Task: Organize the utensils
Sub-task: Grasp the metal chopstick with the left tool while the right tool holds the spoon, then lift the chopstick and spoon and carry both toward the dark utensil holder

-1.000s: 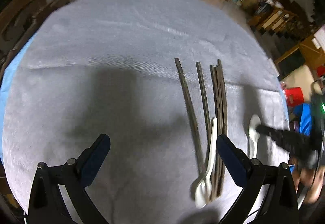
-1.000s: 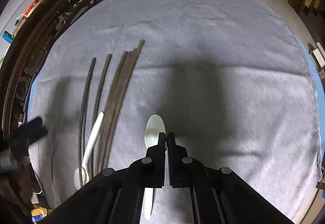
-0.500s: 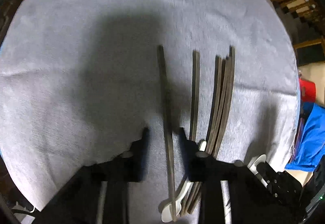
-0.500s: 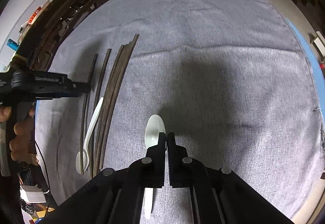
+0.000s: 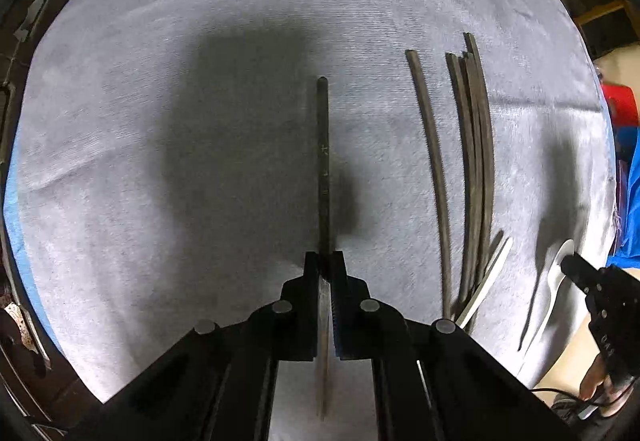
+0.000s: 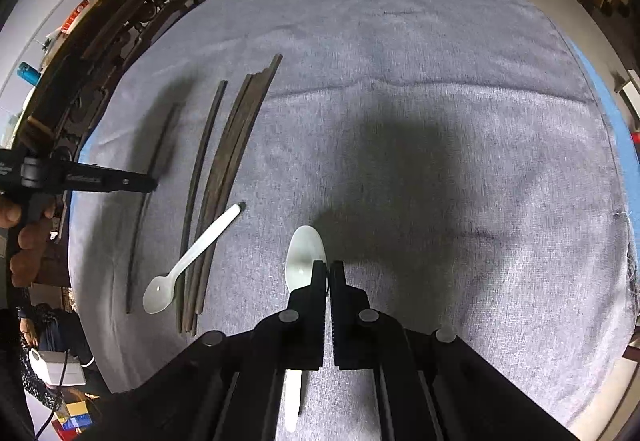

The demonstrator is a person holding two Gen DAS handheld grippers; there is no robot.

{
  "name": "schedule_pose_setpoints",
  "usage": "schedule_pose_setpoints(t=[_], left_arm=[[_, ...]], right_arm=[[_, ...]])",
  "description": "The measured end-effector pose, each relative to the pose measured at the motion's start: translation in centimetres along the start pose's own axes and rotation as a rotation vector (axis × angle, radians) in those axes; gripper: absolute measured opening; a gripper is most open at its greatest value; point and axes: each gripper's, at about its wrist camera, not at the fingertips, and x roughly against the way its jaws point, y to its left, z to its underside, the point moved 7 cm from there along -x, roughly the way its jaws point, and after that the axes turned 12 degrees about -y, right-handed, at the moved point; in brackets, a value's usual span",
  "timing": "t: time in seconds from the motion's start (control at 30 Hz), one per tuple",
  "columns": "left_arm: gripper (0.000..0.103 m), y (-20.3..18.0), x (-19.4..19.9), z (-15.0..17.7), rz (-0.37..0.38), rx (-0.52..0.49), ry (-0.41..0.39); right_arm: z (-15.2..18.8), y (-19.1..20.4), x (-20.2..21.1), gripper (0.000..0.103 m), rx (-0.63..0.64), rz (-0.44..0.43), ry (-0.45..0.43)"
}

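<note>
My left gripper [image 5: 325, 261] is shut on a dark chopstick [image 5: 323, 145] that points straight ahead, lifted just above the grey cloth. To its right lie a single chopstick [image 5: 434, 161] and a bundle of several more [image 5: 476, 145], with a white spoon [image 5: 486, 281] across their near ends. My right gripper [image 6: 328, 269] is shut on a second white spoon [image 6: 304, 253], bowl forward, low over the cloth. In the right wrist view the left gripper [image 6: 150, 184] holds its chopstick [image 6: 138, 241] at the left, beside the bundle [image 6: 232, 161] and the loose spoon [image 6: 192, 253].
A grey cloth [image 6: 440, 81] covers the round table. A dark carved wooden chair [image 6: 100, 53] stands at the table's left edge. Boxes and furniture stand on the floor beyond the far edge.
My left gripper moved right over the leftmost chopstick, shut on it and drew it left, away from the others. The loose spoon's handle swung right. My right gripper stayed shut on its spoon.
</note>
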Motion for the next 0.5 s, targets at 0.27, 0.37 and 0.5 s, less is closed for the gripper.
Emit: schedule_pose_setpoints(t=[0.27,0.37,0.5], left_arm=[[0.005,0.6,0.4,3.7,0.048,0.018,-0.037],[0.005,-0.3,0.9,5.9,0.077,0.028,-0.066],[0.005,0.6,2.9,7.8,0.115,0.051,-0.114]], right_arm=[[0.0,0.0,1.4,0.003,-0.015,0.000,-0.012],[-0.1,0.1,2.2,0.003,-0.026,-0.006,-0.019],[0.0,0.4,3.4,0.003,-0.033,-0.007,-0.040]])
